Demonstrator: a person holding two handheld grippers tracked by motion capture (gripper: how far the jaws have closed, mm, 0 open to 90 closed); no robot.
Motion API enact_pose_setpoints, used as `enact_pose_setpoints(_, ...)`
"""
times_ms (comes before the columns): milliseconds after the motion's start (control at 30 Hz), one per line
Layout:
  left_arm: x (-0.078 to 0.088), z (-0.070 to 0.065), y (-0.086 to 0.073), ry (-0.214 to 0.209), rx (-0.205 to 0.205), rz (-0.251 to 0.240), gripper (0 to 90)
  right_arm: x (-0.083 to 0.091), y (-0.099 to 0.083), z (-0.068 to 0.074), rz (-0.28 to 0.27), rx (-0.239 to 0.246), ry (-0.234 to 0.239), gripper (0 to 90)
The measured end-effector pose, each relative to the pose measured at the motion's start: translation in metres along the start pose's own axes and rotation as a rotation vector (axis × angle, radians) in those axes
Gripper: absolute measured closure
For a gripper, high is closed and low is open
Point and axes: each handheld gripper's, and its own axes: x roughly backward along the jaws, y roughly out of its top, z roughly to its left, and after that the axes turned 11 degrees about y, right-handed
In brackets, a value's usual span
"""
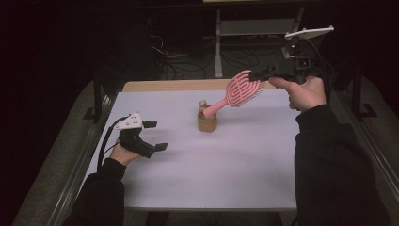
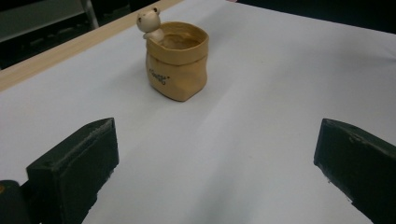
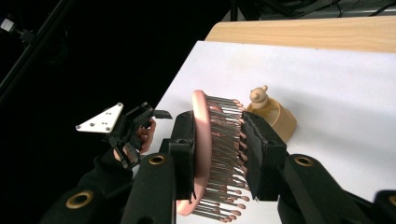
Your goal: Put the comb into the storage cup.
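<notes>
From the high view, the right tongs (image 1: 256,73) are clamped on the head of a pink plastic vented hairbrush (image 1: 237,90), whose handle slants down toward the mouth of a small tan ceramic sack-shaped pot with a bear figurine on its rim (image 1: 207,118), standing mid-way on the white-covered desk (image 1: 226,160); the handle tip likely needs steering straight down into the opening, clear of the bear. In the left gripper view, the left tongs (image 2: 215,177) stand wide apart with nothing between them, facing the pot (image 2: 177,65), well placed to steady it. In the right gripper view, the pads squeeze the brush (image 3: 212,154) across back and bristles, so lower gently to avoid slipping.
</notes>
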Motion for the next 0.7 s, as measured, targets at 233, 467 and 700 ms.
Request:
enact_pose_setpoints(233,0.007,0.001,-0.015,0.023,0.023,-0.023,0.0,-0.002,0.010,0.003,-0.013,0.010,-0.026,66.2)
enact_pose_setpoints(467,0.023,-0.001,-0.040,0.053,0.062,-0.039,0.0,-0.009,0.018,0.007,0.003,0.029,-0.031,66.2)
enact_pose_setpoints(700,0.038,0.003,-0.056,0.109,0.128,-0.102,0.0,-0.019,0.023,0.001,0.014,0.024,-0.051,66.2)
